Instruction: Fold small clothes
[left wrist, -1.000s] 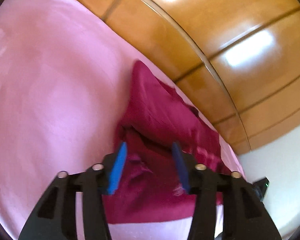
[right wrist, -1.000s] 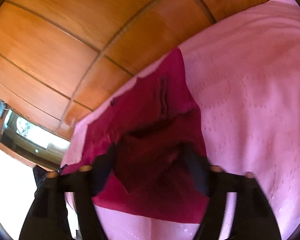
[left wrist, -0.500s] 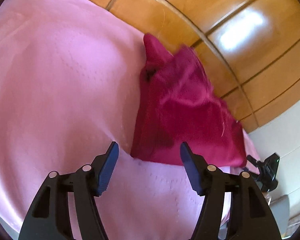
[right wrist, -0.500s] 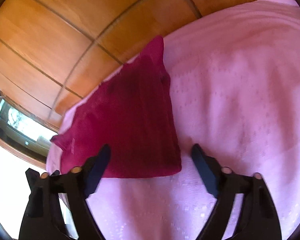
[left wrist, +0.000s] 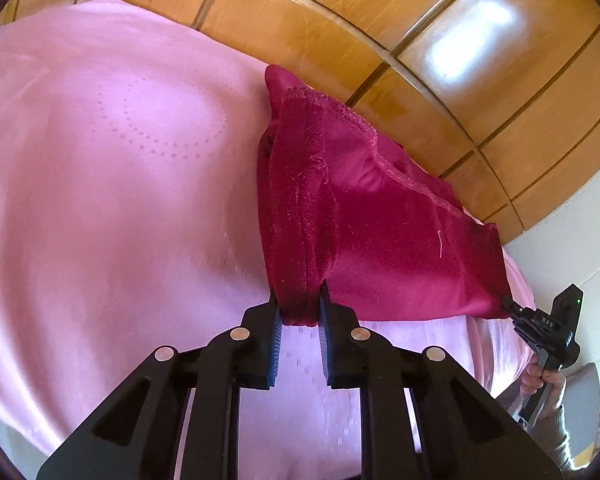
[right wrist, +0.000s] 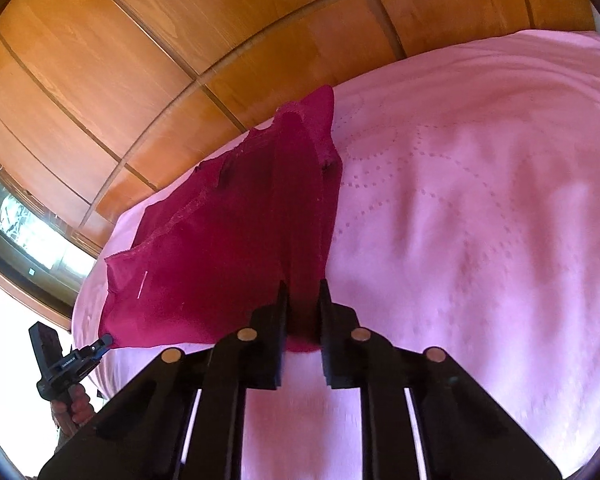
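— Two grippers, and each has a corner of the same cloth (left wrist: 380,216)?

— Yes. From its own camera, the left gripper (left wrist: 299,312) is pinched narrow on a bunched near corner of the dark red cloth. The fabric fills the gap between its blue-padded fingers (left wrist: 274,340).

— And the right gripper?

— Its own camera shows much the same: the right gripper (right wrist: 302,308) has its jaws closed in on a gathered fold at the cloth's near edge, with red fabric between them.

— Can each gripper be seen from the other side?

— It can. In the left view the right gripper (left wrist: 512,307) shows small at the far right, its tip touching the cloth's other near corner, with a hand (left wrist: 544,380) around its handle. In the right view the left gripper (right wrist: 102,342) appears at the lower left, its blue tip on the cloth's corner, also held by a hand (right wrist: 74,404).

— Where is the cloth?

— On a pink bedspread (left wrist: 112,184), near the edge that runs along a wood-panelled wall (left wrist: 440,60). Its near edge stretches between the two grippers; the rest lies up the bed toward the wall, with a pointed corner at the far end.

— How does it lie?

— Doubled over, it seems: a rough hem runs diagonally across the top layer, and a thick ridge of folds leads from each gripper toward the far point. A short pale thread sits on the surface.

— Anything on the bedspread?

— Dotted stitched curves beside the cloth. A dark-framed screen or mirror (right wrist: 24,224) stands at the left of the right view; I cannot tell which.
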The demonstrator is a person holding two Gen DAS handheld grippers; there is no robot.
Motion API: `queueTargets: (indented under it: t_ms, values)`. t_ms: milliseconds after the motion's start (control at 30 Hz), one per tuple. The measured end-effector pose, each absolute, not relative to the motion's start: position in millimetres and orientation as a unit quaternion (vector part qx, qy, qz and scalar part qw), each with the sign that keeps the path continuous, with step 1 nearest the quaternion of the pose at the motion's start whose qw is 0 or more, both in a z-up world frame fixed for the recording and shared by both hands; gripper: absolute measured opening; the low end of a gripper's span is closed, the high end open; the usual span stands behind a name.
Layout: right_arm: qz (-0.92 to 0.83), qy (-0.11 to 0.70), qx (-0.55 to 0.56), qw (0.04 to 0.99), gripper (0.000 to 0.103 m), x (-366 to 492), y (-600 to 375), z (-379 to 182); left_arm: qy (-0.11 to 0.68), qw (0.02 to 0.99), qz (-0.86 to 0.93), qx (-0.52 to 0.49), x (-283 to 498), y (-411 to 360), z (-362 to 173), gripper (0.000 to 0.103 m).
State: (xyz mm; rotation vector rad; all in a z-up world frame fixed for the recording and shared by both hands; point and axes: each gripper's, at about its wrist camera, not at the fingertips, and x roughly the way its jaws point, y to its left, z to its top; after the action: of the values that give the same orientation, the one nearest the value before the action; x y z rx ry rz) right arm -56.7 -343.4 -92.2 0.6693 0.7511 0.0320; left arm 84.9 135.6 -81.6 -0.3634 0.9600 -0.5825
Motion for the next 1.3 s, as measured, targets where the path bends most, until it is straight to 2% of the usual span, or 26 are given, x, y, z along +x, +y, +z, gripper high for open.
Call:
queueTargets:
  t_ms: [367, 433, 500, 567, 633, 833, 900, 933, 967, 1000, 1033, 1300]
  values:
    - [0.023, 0.400, 0.316, 0.860, 0.008, -114, -340, -104, 0.480, 0.817, -0.280, -0.152, 43, 146, -82, 0.015]
    - [0.026, 0.403, 0.300, 0.864, 0.009, -113, -340, -102, 0.480, 0.821, -0.276, -0.141, 44, 145, -80, 0.017]
    - [0.024, 0.394, 0.300, 0.869, 0.019, -105, -345, -99, 0.476, 0.824, -0.274, -0.143, 50, 145, -78, 0.020]
    - [0.010, 0.380, 0.290, 0.878, 0.055, -96, -349, -93, 0.471, 0.826, -0.269, -0.153, 59, 150, -77, 0.036]
    - [0.005, 0.370, 0.274, 0.888, 0.057, -82, -351, -87, 0.456, 0.836, -0.260, -0.161, 73, 152, -71, 0.046]
    - [0.001, 0.370, 0.233, 0.899, 0.058, -25, -347, -83, 0.436, 0.845, -0.260, -0.170, 117, 140, -66, 0.046]
    - [-0.004, 0.384, 0.214, 0.898, 0.054, -6, -342, -88, 0.436, 0.844, -0.259, -0.173, 130, 136, -71, 0.046]
    - [0.001, 0.389, 0.213, 0.896, 0.039, -1, -341, -90, 0.438, 0.843, -0.261, -0.173, 134, 134, -73, 0.036]
    - [0.005, 0.394, 0.212, 0.894, 0.020, 2, -338, -91, 0.440, 0.841, -0.266, -0.169, 137, 131, -74, 0.017]
    - [0.003, 0.394, 0.205, 0.896, 0.012, 2, -336, -91, 0.438, 0.844, -0.265, -0.158, 137, 129, -73, 0.015]
    - [0.002, 0.392, 0.197, 0.899, 0.009, 0, -334, -88, 0.430, 0.850, -0.263, -0.153, 135, 128, -71, 0.007]
    - [0.012, 0.324, 0.193, 0.926, 0.007, -23, -334, -32, 0.373, 0.868, -0.280, -0.171, 125, 141, -38, 0.006]
